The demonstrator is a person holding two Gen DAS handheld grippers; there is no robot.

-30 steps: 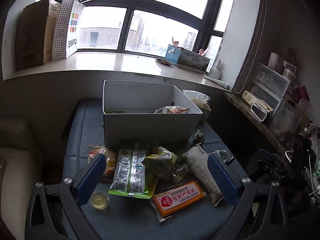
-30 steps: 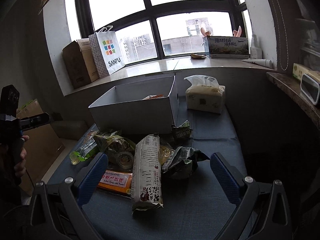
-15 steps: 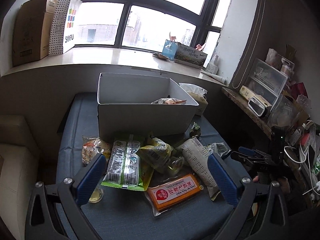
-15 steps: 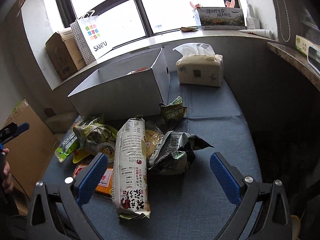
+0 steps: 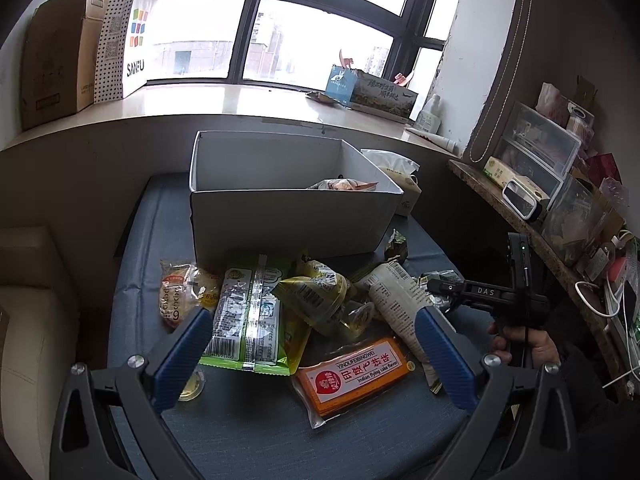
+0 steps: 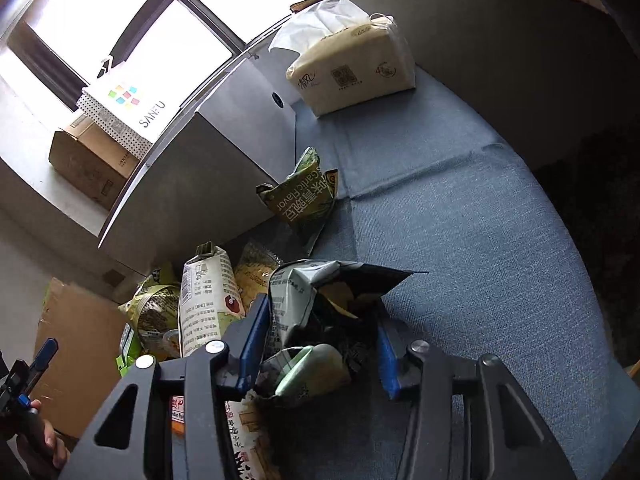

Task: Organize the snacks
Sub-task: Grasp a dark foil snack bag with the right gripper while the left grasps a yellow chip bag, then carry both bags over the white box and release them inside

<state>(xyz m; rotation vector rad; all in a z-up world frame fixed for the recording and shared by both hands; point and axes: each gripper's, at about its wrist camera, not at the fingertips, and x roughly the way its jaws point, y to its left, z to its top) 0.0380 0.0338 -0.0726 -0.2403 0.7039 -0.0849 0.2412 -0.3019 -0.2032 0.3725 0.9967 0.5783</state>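
A pile of snack packets lies on the blue cushion in front of a white box (image 5: 292, 216): an orange flat pack (image 5: 356, 372), a green-and-white pack (image 5: 248, 316), a yellow bag (image 5: 320, 296) and a long white pack (image 5: 400, 300). My left gripper (image 5: 308, 356) is open above the pile. My right gripper (image 6: 320, 320) has its jaws closed in around a crumpled black-and-white snack bag (image 6: 316, 304), both pads against its sides. A small green garlic-flavour packet (image 6: 304, 196) leans by the box (image 6: 224, 152).
A tissue pack (image 6: 352, 68) stands on the blue cushion (image 6: 460, 220) beside the box. A windowsill with a paper bag (image 5: 128, 40) and cardboard box (image 5: 52, 56) runs behind. A cluttered shelf (image 5: 540, 184) is on the right.
My right gripper dropped down and forward onto the black-and-white bag and narrowed its jaws around it. My left gripper drifted slightly and stayed open.
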